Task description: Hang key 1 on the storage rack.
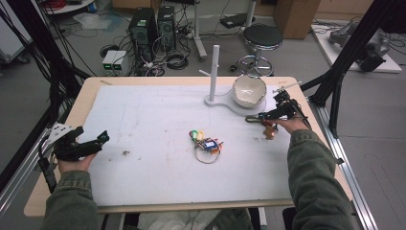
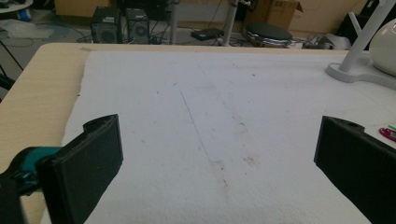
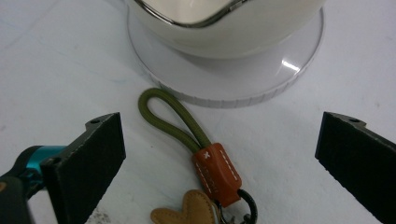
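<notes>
Keychain (image 3: 205, 163) lies between the right gripper's (image 3: 219, 154) spread jaws, its green loop (image 3: 168, 116) pointing to 11 o'clock at the bowl stand (image 3: 261, 79). Pickup looks imminent: lower, then clamp the leather tab (image 3: 217, 170). Left gripper (image 2: 215, 158) idles released at 9 o'clock.

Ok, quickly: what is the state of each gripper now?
Left gripper: open, holding nothing, above the white mat.
Right gripper: open, holding nothing; the keychain lies on the mat between its jaws, untouched.
</notes>
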